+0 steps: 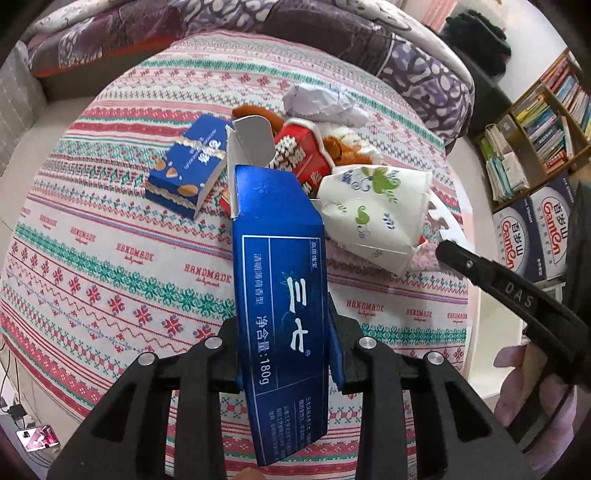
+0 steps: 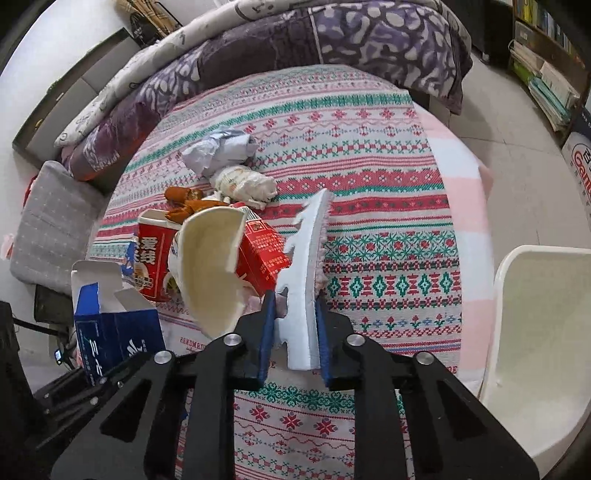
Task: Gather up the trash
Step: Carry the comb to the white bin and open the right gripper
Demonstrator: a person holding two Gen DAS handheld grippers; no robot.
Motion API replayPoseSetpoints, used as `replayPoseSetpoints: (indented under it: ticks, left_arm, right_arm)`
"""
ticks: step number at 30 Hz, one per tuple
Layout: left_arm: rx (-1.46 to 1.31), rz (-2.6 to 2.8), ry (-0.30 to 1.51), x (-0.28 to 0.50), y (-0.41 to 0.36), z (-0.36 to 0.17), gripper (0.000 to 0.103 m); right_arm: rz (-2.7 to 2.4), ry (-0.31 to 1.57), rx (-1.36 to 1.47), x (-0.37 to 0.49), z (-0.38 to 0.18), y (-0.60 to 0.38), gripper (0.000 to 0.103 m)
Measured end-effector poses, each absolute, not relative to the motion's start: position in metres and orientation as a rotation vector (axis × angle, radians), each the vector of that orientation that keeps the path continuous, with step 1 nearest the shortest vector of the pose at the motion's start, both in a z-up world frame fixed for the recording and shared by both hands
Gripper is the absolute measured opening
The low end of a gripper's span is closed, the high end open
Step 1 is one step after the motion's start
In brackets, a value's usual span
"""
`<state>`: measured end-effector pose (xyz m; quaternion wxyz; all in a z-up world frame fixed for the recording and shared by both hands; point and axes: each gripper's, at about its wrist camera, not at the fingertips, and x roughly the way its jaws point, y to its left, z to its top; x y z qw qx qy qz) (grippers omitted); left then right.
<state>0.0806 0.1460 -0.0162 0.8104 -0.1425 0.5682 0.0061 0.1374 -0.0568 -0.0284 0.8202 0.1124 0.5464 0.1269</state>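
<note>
Left gripper [image 1: 284,354] clamps the long blue toothpaste carton [image 1: 282,291], axis running forward; right gripper [image 2: 293,332] pinches a flat white foam puzzle piece [image 2: 304,280] edgewise, the white plastic bin [image 2: 543,332] lying to its right

You see a patterned tablecloth [image 1: 110,266], a purple quilt [image 2: 332,33], a bookshelf [image 1: 535,129] and a grey cushion [image 2: 51,218].
</note>
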Motion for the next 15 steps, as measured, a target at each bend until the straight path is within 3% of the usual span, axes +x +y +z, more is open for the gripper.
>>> replayPoseSetpoints:
  ticks: [15]
  left_arm:
    - [-0.286, 0.011, 1.072, 0.081, 0.143, 0.018, 0.032]
  right_arm:
    - [0.292, 1.025, 0.388, 0.123, 0.000, -0.080, 0.019]
